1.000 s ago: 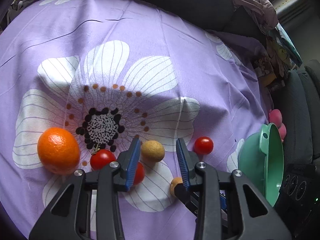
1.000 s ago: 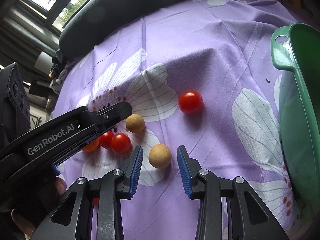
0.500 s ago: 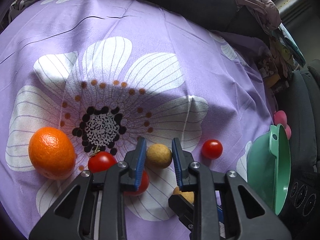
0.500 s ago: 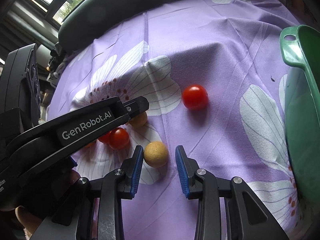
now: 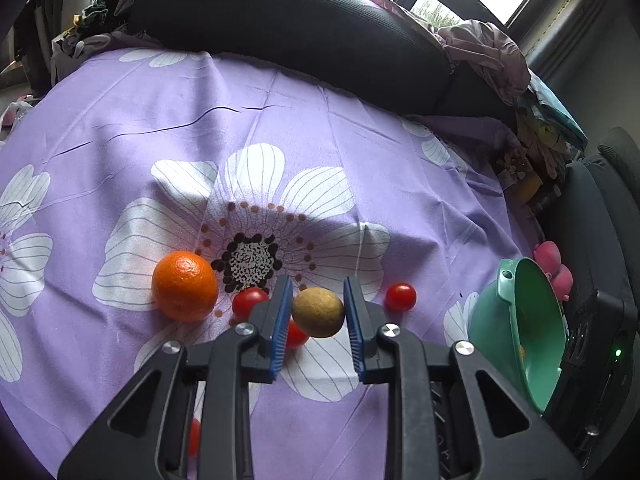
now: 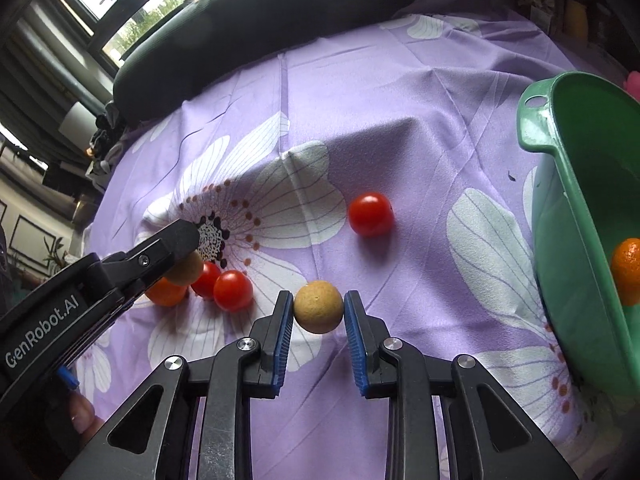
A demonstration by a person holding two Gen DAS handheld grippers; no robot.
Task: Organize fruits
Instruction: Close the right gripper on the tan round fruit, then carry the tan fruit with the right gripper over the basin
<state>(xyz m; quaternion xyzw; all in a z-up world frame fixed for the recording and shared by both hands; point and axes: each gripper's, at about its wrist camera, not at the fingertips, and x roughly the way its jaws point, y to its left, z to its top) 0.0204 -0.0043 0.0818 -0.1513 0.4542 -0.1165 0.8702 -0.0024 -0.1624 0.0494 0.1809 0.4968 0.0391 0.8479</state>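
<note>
My left gripper (image 5: pixel 316 312) has closed on one tan fruit (image 5: pixel 318 312) and lifted it off the cloth (image 5: pixel 360 152). My right gripper (image 6: pixel 316 312) now clamps the other (image 6: pixel 319 306), left of the bowl (image 6: pixel 560 208). Both can go in beside the orange (image 6: pixel 628 272) there.

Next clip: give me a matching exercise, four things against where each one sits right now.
Things:
1. tan fruit
2. second tan fruit
3. large orange
4. small orange

Places:
A. inside the green bowl
B. on the purple cloth, ungripped
C. between the left hand-held gripper pads
D. between the right hand-held gripper pads

Pairs: 1-C, 2-D, 3-B, 4-A
</note>
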